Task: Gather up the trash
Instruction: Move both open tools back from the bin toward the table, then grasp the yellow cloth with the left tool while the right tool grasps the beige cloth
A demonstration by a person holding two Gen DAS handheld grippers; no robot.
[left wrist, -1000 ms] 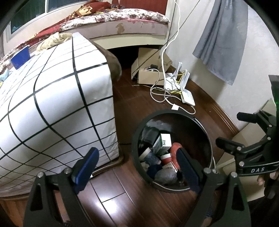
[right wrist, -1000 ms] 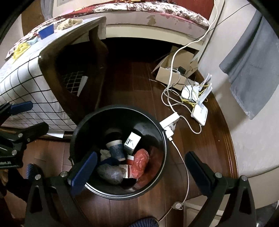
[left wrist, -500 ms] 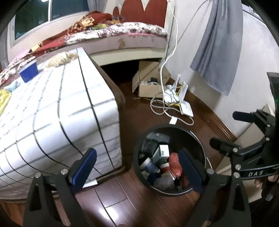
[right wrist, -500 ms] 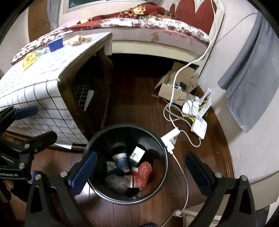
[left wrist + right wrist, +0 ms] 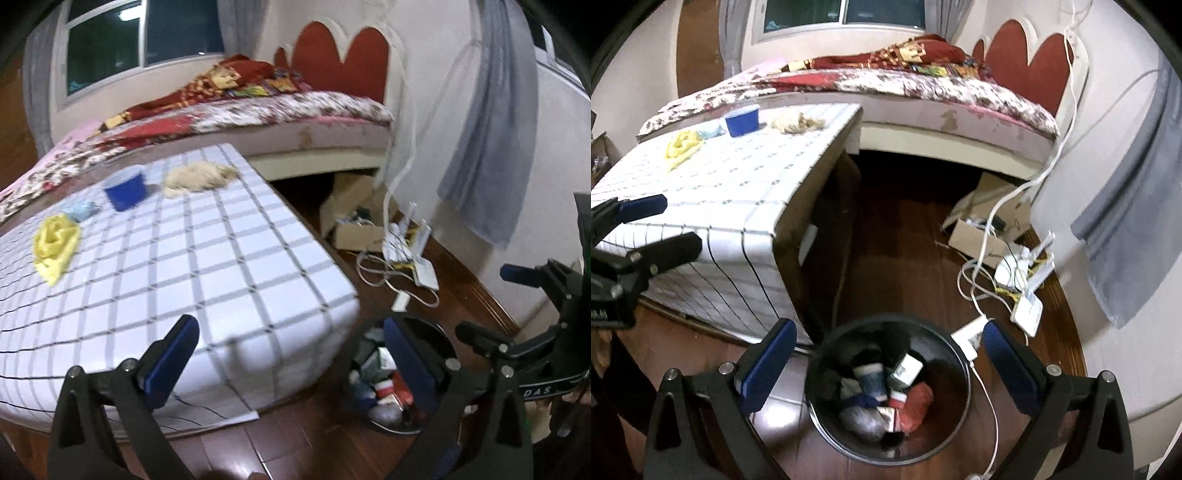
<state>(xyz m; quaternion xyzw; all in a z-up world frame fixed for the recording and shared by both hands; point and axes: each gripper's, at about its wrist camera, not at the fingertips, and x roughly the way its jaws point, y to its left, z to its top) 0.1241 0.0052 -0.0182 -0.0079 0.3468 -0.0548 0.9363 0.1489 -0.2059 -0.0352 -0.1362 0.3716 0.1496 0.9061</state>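
trash still out: yellow wrapper (image 5: 55, 247), blue cup (image 5: 125, 191) and beige wad (image 5: 199, 178) near the table's (image 5: 258, 280) far edge. both claws, left gripper (image 5: 291, 362) and right gripper (image 5: 886, 363), are spread wide and hold nothing. i'd go for the wad first, it's nearest the bin (image 5: 820, 398) side, and pinch it low.

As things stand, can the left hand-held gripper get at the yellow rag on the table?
Probably yes. The left hand-held gripper is open and empty above the table's near edge, and the checked top between it and the yellow rag looks bare. The blue cup sits farther back.
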